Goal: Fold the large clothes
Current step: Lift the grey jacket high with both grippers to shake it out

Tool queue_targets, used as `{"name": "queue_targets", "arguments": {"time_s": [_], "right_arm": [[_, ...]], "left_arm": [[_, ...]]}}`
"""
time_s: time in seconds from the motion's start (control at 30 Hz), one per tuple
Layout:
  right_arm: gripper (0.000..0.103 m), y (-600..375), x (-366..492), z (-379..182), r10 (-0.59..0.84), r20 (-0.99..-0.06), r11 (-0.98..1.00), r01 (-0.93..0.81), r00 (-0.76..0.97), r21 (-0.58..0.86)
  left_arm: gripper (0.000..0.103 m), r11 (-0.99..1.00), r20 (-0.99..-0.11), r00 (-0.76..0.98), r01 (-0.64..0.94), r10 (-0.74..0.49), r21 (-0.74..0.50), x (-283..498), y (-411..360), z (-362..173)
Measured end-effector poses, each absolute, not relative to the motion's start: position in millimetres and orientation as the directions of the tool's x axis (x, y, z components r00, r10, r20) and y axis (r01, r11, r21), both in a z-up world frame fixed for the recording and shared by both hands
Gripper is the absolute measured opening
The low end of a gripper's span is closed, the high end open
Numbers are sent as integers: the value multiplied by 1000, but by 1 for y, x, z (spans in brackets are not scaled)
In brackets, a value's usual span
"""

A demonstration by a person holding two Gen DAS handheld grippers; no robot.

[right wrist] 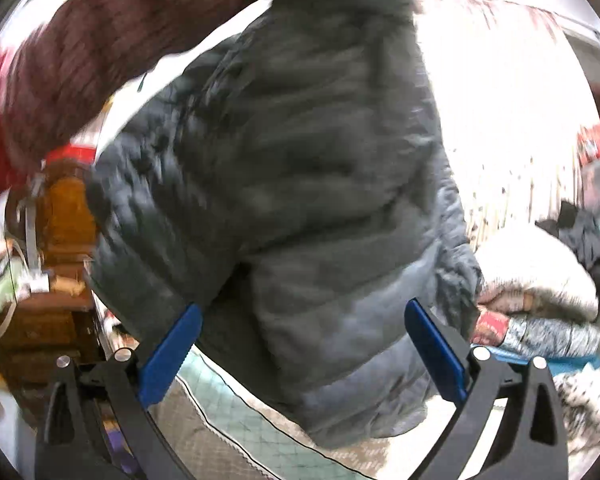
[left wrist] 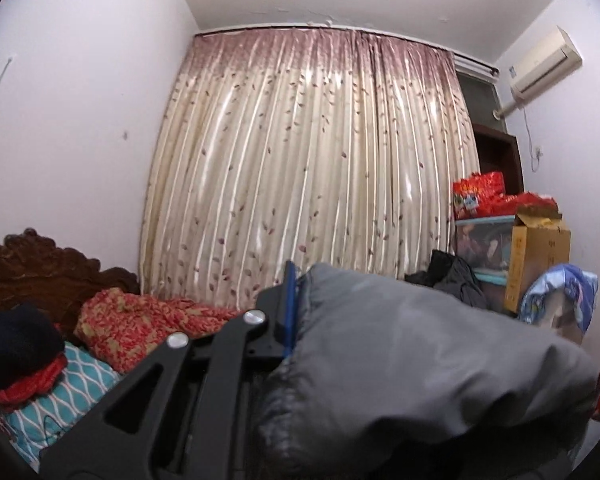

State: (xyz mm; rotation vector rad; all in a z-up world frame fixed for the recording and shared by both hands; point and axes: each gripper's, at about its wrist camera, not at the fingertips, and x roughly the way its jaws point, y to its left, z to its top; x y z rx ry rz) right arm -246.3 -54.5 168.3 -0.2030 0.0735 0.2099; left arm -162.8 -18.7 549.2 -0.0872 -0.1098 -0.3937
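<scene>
Left gripper (left wrist: 296,312) pinches the grey jacket (left wrist: 420,360) at its tips, lifting it in the air. Right gripper (right wrist: 300,344) spread wide, jacket (right wrist: 300,160) hanging just ahead between its fingers, ungripped. No fold visible yet; all folding apparently remains. Bed (right wrist: 260,432) below.

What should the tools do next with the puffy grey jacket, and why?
Probably the right tool should close on the jacket. Its jaws stand wide open with the jacket hanging right between and past them, while the left tool seems to pinch the fabric already. With only one side held, the jacket dangles off the bed and cannot be spread flat for folding.
</scene>
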Motion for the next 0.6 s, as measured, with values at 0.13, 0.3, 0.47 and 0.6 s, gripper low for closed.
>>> {"name": "queue_targets", "arguments": {"time_s": [0.13, 0.3, 0.47, 0.6], "right_arm": [[93, -50, -218, 145, 13, -107, 956, -44, 994, -291], [17, -90, -164, 146, -22, -186, 965, -27, 982, -262], [3, -169, -184, 208, 54, -135, 996, -63, 989, -63], [3, -234, -239, 277, -43, 14, 999, 43, 999, -33]], "left_arm": [[10, 923, 132, 921, 379, -367, -74, -172, -11, 552], [10, 932, 123, 930, 356, -346, -67, -181, 5, 553], [10, 960, 159, 948, 280, -276, -4, -200, 40, 548], [10, 967, 167, 953, 256, -253, 4, -215, 80, 541]]}}
